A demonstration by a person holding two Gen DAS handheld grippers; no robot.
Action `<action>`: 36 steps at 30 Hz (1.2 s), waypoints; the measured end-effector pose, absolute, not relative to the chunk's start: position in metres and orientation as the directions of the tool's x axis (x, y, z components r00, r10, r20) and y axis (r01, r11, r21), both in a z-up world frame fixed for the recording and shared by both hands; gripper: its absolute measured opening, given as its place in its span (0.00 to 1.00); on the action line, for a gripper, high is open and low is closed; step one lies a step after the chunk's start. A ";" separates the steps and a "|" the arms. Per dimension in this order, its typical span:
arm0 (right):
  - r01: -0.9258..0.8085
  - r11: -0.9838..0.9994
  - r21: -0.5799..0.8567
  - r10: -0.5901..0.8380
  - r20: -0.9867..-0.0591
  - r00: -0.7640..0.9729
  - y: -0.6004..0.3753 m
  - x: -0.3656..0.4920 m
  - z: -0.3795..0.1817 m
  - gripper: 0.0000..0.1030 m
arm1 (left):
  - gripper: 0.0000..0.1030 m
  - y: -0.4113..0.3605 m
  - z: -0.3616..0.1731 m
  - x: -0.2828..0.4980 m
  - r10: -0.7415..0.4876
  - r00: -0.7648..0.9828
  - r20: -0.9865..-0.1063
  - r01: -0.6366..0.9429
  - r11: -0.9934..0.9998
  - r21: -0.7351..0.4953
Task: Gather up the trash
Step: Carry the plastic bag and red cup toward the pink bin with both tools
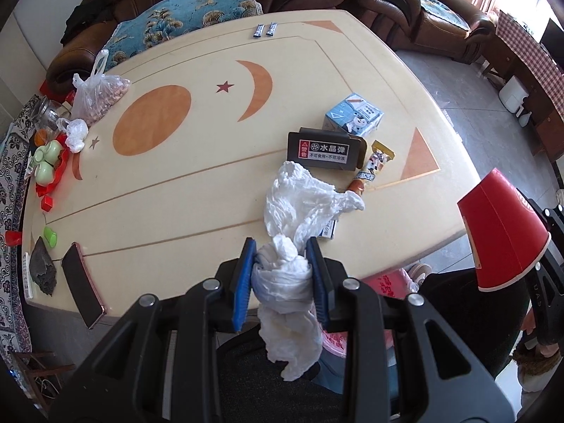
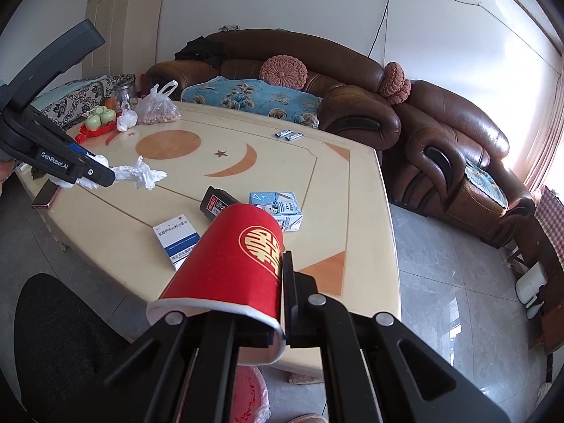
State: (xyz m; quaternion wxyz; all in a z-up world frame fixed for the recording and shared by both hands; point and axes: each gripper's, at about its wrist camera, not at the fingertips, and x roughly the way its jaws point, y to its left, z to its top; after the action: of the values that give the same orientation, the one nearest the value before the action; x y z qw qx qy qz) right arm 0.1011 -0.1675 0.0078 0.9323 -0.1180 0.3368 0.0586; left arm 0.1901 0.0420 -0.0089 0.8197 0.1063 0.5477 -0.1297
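Note:
My left gripper is shut on a crumpled white tissue and holds it over the near edge of the cream table; it also shows in the right wrist view. My right gripper is shut on the wall of a red paper cup, tipped on its side off the table's near corner; the cup shows at the right of the left wrist view. On the table lie a black box, a blue milk carton, a snack wrapper and a white-and-blue medicine box.
A phone, a grey rag, a bag of nuts, green cups on a red tray and two small sachets lie on the table. A red-lined bin stands below the near edge. Brown sofas stand behind.

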 end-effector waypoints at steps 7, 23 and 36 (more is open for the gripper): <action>-0.212 0.959 -0.188 0.046 -0.634 0.772 -0.158 0.063 0.014 0.04 | 0.29 0.034 -0.012 0.142 -0.124 0.378 -0.917 0.355 0.935 0.020; -0.254 0.956 -0.143 0.095 -0.671 0.735 -0.147 0.001 -0.011 0.04 | 0.29 0.012 -0.056 0.073 -0.179 0.336 -0.925 0.386 0.922 -0.038; -0.262 0.960 -0.096 0.106 -0.744 0.659 -0.144 -0.011 -0.055 0.04 | 0.29 0.002 -0.113 0.058 -0.159 0.263 -0.952 0.392 0.919 -0.045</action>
State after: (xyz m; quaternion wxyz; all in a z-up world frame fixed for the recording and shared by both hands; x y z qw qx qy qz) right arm -0.0111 -0.1438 -0.0552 0.9056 -0.0978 0.3999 0.1017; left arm 0.0581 0.0020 -0.1130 0.7882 0.1003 0.5814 -0.1747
